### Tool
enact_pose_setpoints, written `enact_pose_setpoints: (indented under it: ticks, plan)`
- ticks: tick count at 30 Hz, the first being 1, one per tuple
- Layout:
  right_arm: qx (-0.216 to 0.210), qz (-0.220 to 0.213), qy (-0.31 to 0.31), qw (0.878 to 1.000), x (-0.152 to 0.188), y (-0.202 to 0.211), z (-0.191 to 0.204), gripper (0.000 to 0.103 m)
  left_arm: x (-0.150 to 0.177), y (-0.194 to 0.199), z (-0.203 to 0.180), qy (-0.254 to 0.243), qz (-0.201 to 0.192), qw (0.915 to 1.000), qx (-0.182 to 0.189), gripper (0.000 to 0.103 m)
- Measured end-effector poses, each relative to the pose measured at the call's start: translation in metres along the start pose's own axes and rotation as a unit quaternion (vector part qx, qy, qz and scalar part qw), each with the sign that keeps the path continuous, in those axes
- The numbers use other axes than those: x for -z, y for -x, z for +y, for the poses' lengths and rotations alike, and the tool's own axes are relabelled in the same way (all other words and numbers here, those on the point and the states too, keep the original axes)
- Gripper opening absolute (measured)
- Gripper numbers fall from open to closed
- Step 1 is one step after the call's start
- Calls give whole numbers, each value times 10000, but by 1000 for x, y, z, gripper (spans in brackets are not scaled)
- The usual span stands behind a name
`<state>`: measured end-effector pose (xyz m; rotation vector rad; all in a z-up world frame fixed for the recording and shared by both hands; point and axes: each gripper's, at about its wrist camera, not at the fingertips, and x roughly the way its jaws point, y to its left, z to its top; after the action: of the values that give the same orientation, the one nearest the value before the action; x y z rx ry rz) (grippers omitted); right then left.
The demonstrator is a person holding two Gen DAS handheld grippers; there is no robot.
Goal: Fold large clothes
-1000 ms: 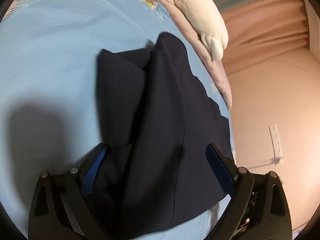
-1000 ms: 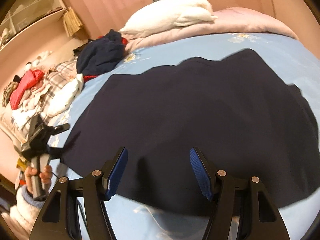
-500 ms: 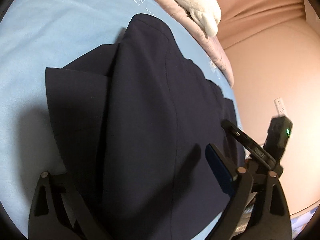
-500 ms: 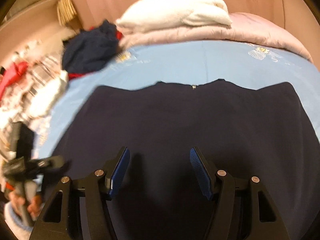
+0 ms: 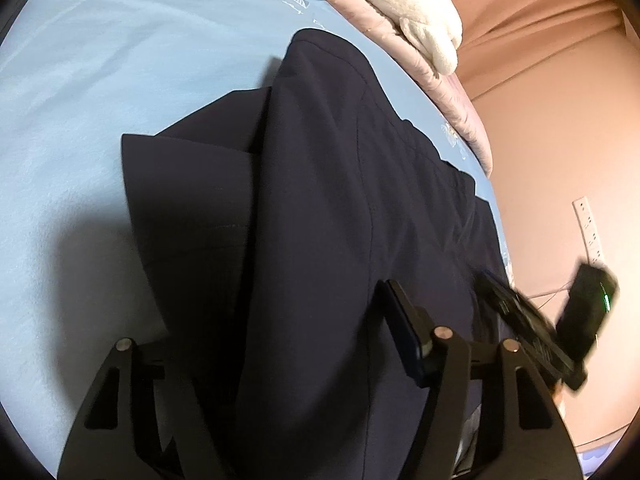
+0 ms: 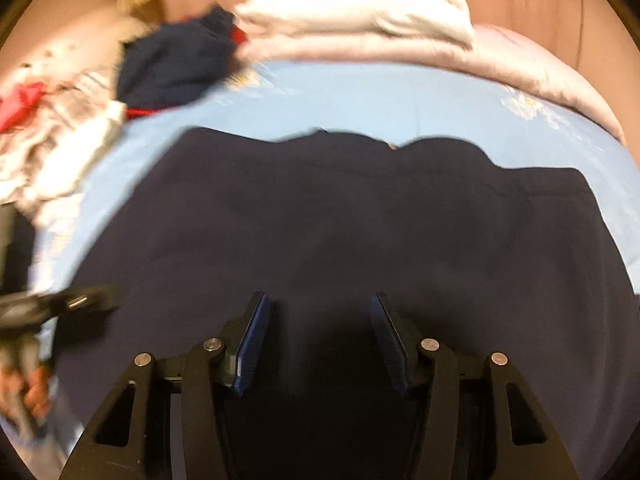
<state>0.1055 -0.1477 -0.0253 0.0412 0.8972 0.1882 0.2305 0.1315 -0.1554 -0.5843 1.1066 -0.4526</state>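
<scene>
I'm mid-fold on the dark navy woven garment [image 6: 360, 240] on the light blue bedsheet [image 5: 100, 100]: right gripper [image 6: 320, 340] jaws part-open around cloth, left gripper [image 5: 280, 344] jaw state unclear; next I need a firm pinch on the near hem.

Warm, soft room light, dark shadow on the blue sheet [image 5: 80, 272], right wrist view was blurry, edges bent round and black.

Navy garment [image 5: 320, 220] hides the left tongs' [image 5: 304, 344] left finger.
</scene>
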Motion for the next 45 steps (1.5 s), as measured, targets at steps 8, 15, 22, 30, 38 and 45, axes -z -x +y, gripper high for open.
enact_pose_setpoints:
  ticks: [8, 15, 22, 30, 38, 45]
  plan:
    - [-244, -176, 279, 9992, 61, 57, 6, 47, -1, 2, 1, 65, -13, 10000, -40, 58]
    - [-82, 113, 380, 9992, 72, 20, 5, 46, -3, 11, -11, 234, -9, 9996, -148, 29]
    - [-400, -66, 202, 9990, 72, 23, -6, 46, -3, 34, -71, -82, -276, 9986, -453, 14]
    - [-1102, -530, -715, 9899, 68, 67, -52, 46, -2, 46, -181, -850, -464, 9941, -488, 13]
    - [-1147, -1037, -1727, 9728, 80, 108, -127, 46, 15, -6, -298, -1745, -111, 9829, -575, 14]
    - [-1222, -1216, -2680, 9479, 111, 125, -192, 47, 37, -90, -335, -1753, 751, 9804, -491, 42]
